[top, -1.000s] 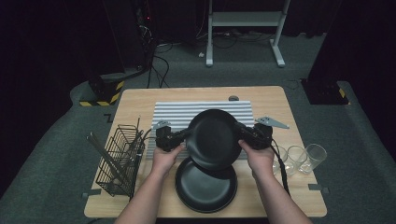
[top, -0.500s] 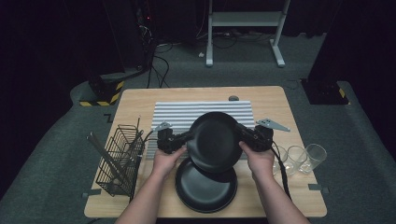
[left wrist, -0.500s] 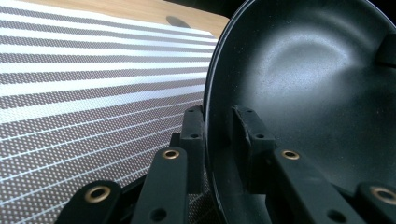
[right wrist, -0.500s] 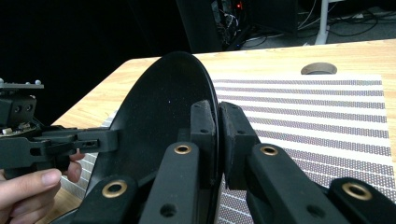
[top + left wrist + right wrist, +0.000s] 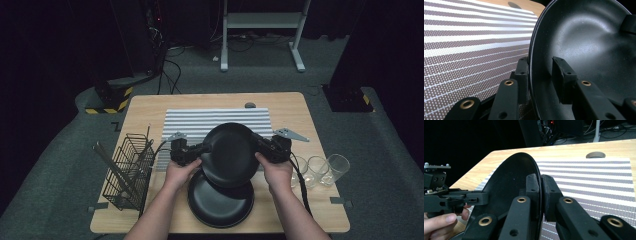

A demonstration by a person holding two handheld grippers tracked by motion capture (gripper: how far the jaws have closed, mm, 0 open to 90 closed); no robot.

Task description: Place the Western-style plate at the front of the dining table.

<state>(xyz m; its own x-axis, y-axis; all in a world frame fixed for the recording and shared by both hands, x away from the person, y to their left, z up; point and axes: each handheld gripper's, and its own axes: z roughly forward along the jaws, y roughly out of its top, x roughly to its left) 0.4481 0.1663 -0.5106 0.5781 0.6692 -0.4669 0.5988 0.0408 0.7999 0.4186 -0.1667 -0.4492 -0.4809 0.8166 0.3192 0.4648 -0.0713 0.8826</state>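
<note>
No readable brand, label or writing appears on any item.

Left gripper (image 5: 200, 149): its jaws are clamped on the left rim of the upper black plate (image 5: 230, 155). In the left gripper view, the left gripper (image 5: 537, 75) has one jaw on the plate's outer wall and the other inside the upper black plate (image 5: 584, 50); the inner jaw shows a narrow gap to the wall there.

Right gripper (image 5: 260, 146): its jaws are closed on the opposite rim. In the right gripper view, the right gripper (image 5: 540, 187) pinches the thin edge of the upper black plate (image 5: 509, 187) between both pads.

The upper black plate is held tilted, raised above the lower black plate (image 5: 220, 200), which lies flat on the wooden table (image 5: 145, 107), near its front edge. The upper plate overlaps the front edge of the striped mat (image 5: 215, 122).

Materials: both plates are round, matte black, with a shallow well and a finely speckled surface. The mat is woven, with grey and white stripes. A black wire rack (image 5: 127, 170) stands left of the lower plate; three clear glasses (image 5: 320, 170) stand to its right.
</note>
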